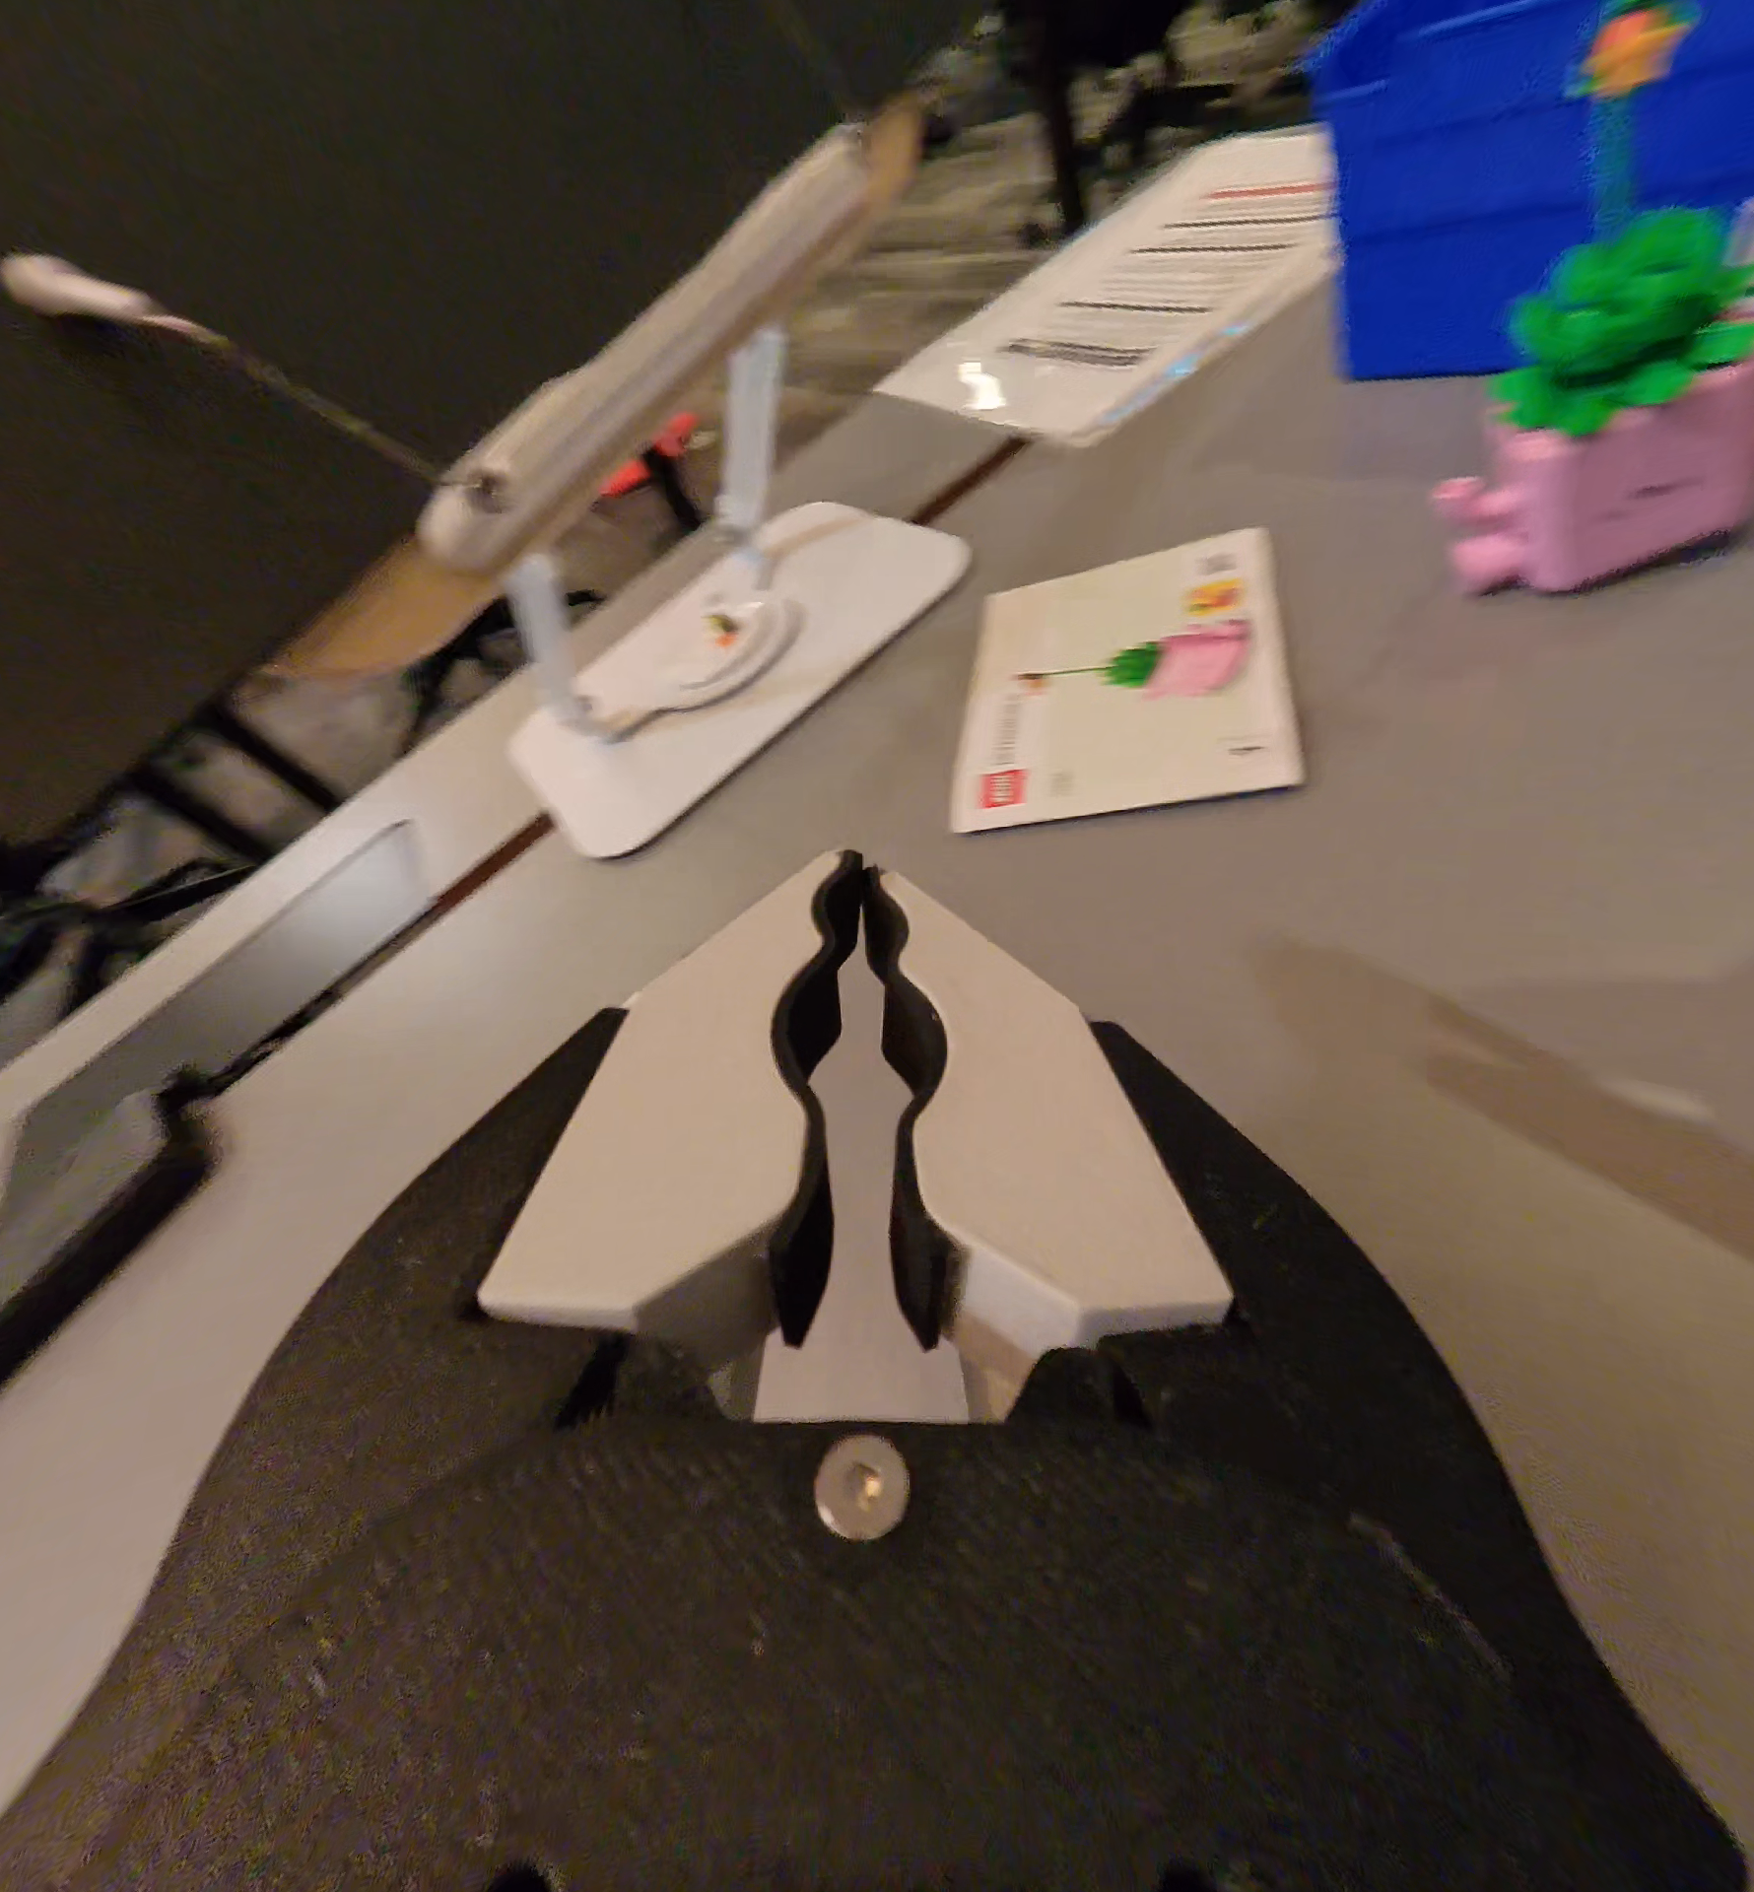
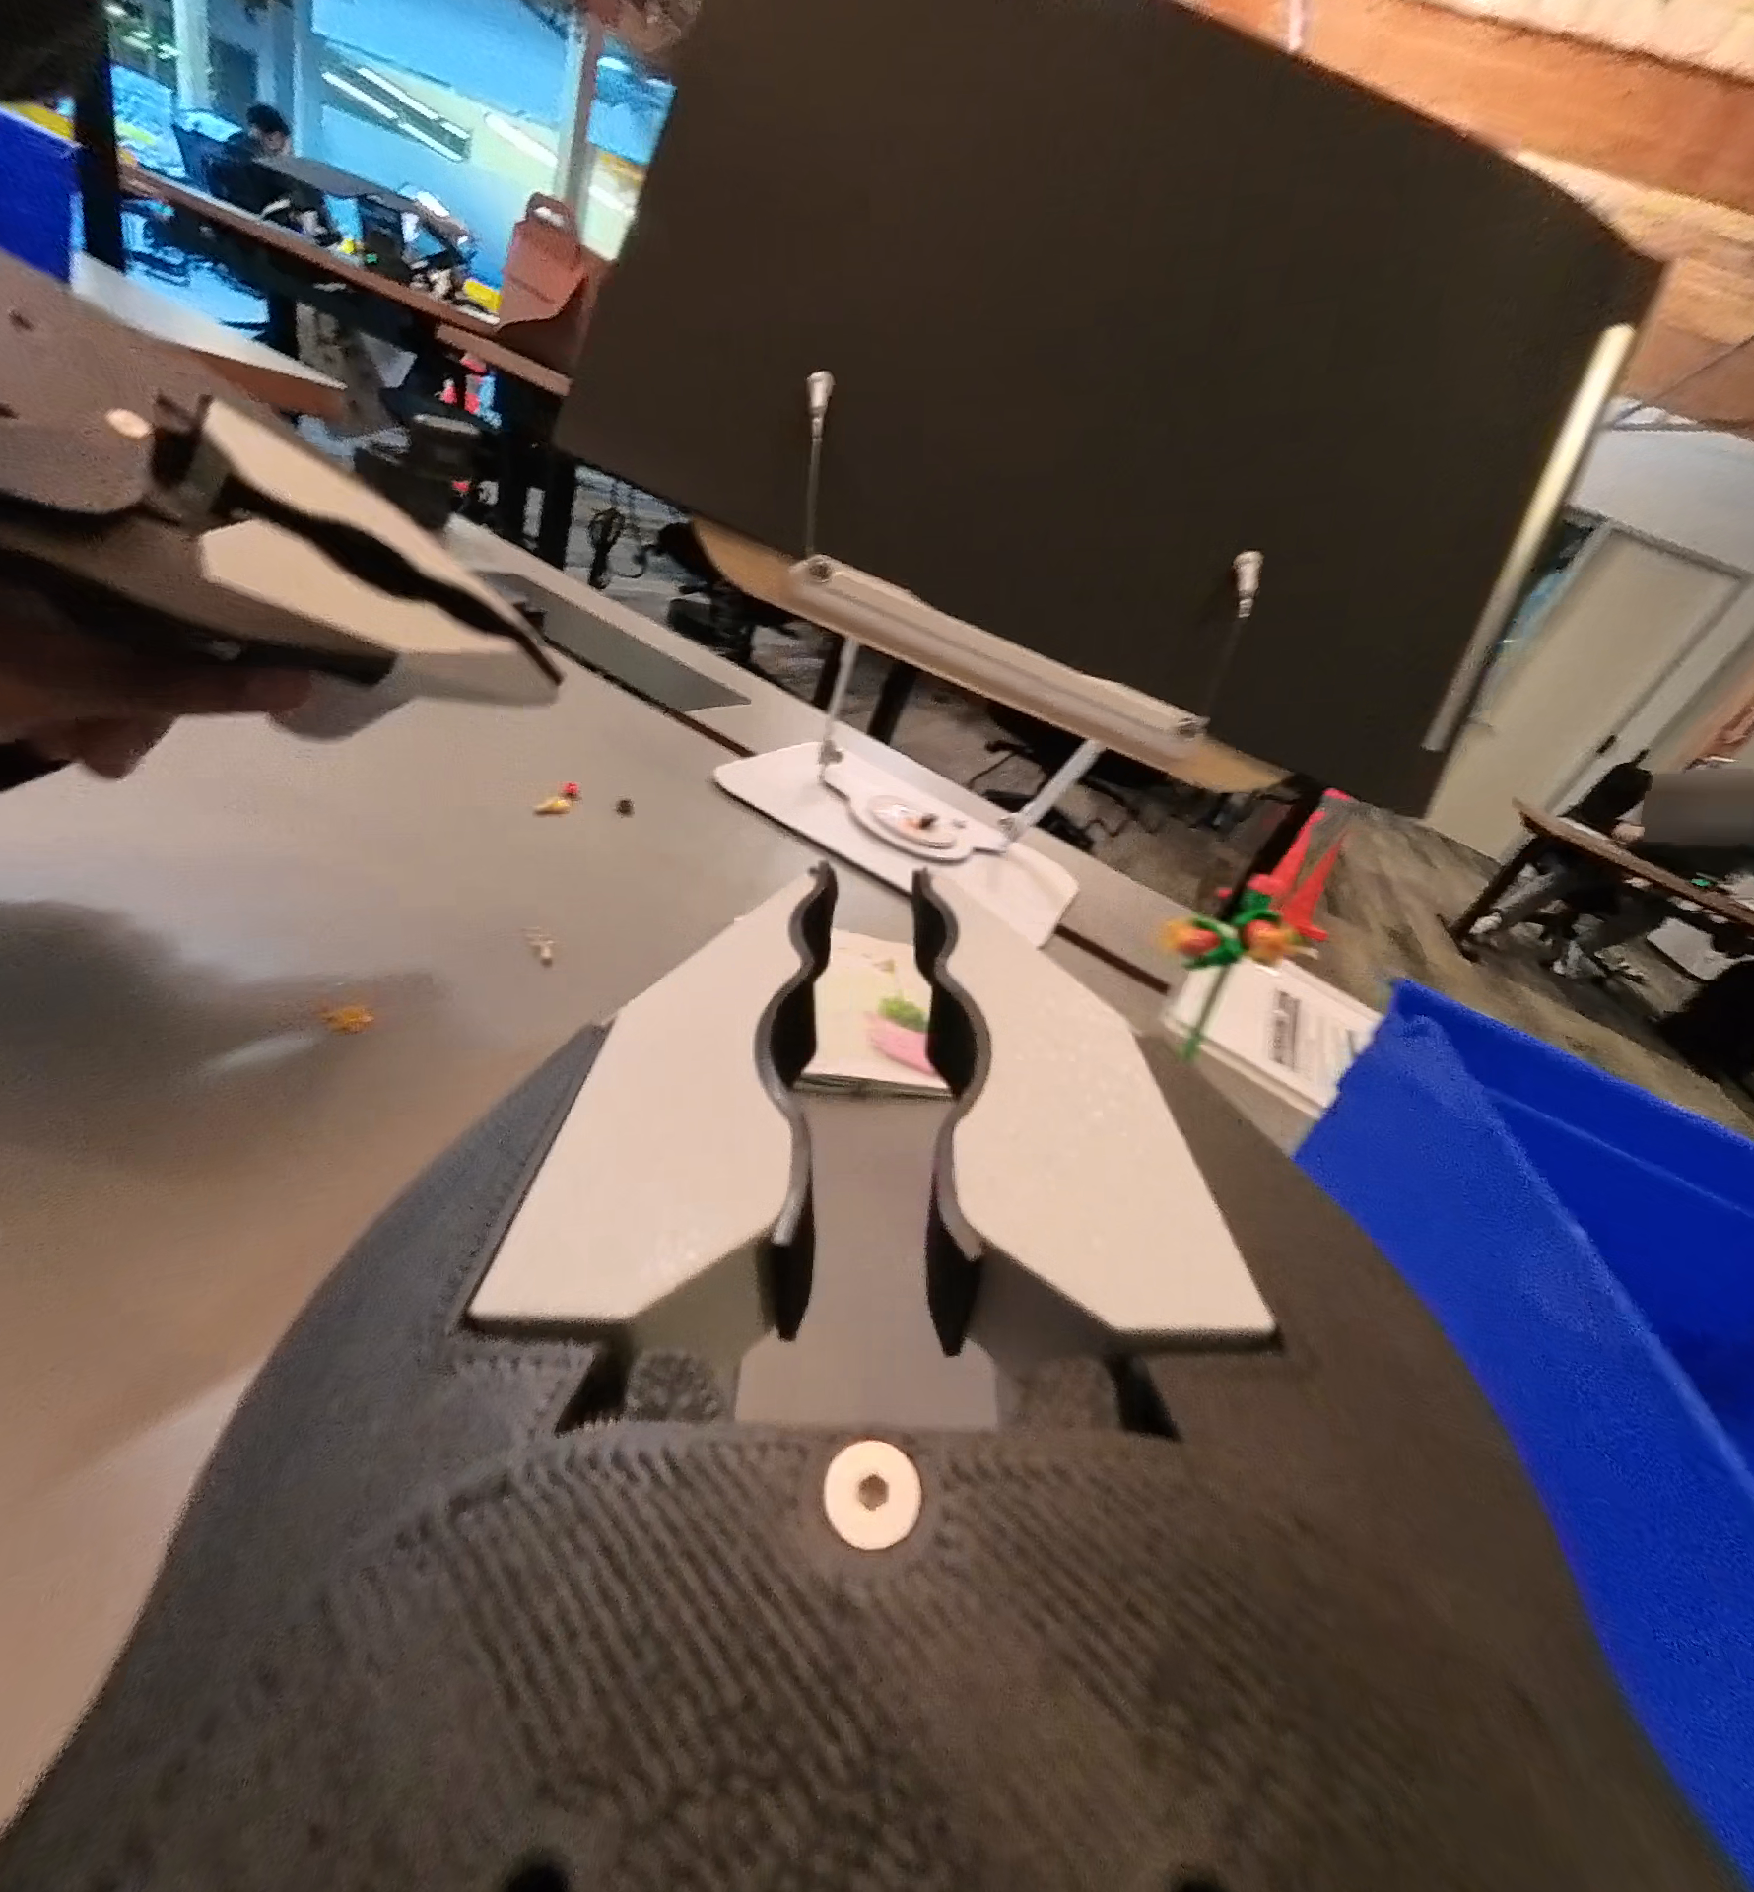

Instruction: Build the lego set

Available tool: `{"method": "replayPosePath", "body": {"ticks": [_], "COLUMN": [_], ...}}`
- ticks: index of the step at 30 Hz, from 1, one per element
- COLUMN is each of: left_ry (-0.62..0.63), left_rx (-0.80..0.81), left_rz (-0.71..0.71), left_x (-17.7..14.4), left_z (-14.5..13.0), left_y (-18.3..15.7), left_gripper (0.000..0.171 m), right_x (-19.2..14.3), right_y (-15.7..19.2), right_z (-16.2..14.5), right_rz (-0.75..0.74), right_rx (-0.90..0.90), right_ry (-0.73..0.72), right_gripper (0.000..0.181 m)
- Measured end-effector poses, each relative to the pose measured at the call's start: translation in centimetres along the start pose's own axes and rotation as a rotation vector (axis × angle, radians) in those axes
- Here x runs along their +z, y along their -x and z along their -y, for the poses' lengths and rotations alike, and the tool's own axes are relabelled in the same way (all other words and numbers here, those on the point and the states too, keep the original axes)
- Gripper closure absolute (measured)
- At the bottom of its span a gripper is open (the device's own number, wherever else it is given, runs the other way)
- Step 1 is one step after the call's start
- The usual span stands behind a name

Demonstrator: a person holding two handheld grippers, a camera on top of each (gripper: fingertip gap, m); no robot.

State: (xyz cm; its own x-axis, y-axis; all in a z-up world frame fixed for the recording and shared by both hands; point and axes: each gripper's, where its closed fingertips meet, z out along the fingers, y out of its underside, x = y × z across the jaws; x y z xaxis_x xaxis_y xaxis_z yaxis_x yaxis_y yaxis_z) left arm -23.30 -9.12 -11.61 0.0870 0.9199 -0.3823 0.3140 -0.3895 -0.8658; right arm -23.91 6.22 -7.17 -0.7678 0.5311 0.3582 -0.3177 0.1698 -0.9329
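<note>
A pink Lego pot with green leaves (image 1: 1610, 481) stands on the grey table (image 1: 1364, 973) at the far right, blurred; a thin green stem rises from it in front of the blue bin. Its orange and red flower head (image 2: 1241, 937) shows in the right wrist view. The instruction booklet (image 1: 1129, 681) lies flat ahead of my left gripper (image 1: 858, 870), which is shut with its fingertips touching and nothing between them. The left gripper also shows at the upper left of the right wrist view (image 2: 535, 665). My right gripper (image 2: 873, 886) is open and empty above the booklet (image 2: 873, 1034).
A blue bin (image 1: 1528, 205) stands at the back right and close on my right (image 2: 1620, 1280). A white stand base with thin posts (image 1: 750, 665) sits at the table's far edge under a black panel. Small loose pieces (image 2: 561, 801) lie on the table. A sleeved paper sheet (image 1: 1139, 297) lies farther back. Across from one pair of fingers to the other is roughly 15 cm.
</note>
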Motion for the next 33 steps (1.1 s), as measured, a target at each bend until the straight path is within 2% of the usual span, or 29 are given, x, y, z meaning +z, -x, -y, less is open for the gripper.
{"method": "replayPosePath", "body": {"ticks": [3, 6, 9, 14, 23, 33], "left_ry": [0.006, 0.045, 0.084, 0.08, 0.074, 0.043], "left_rx": [0.02, 0.036, 0.044, 0.061, 0.046, 0.011], "left_rz": [0.149, 0.207, 0.202, 0.218, 0.204, 0.214], "left_x": [-0.2, 0.0, 0.5, 0.9, 1.2, 1.0], "left_z": [-0.5, -1.3, -2.1, -2.1, -2.1, -1.8], "left_y": [3.0, 4.0, 3.6, 3.2, 2.8, 3.2], "left_gripper": [0.171, 0.171, 0.171, 0.171, 0.171, 0.171], "right_x": [0.7, 1.3, 1.5, 1.7, 1.5, 1.5], "right_y": [2.0, 2.8, 2.8, 3.0, 2.3, 3.1], "right_z": [-0.6, -1.9, -3.1, -5.1, -4.8, -5.1], "right_rz": [0.07, 0.1, 0.102, 0.146, 0.172, 0.206], "right_rx": [0.021, 0.031, 0.031, 0.063, 0.174, 0.131], "right_ry": [0.038, 0.116, 0.169, 0.253, 0.226, 0.248], "right_gripper": [0.171, 0.181, 0.181, 0.181, 0.178, 0.176]}}
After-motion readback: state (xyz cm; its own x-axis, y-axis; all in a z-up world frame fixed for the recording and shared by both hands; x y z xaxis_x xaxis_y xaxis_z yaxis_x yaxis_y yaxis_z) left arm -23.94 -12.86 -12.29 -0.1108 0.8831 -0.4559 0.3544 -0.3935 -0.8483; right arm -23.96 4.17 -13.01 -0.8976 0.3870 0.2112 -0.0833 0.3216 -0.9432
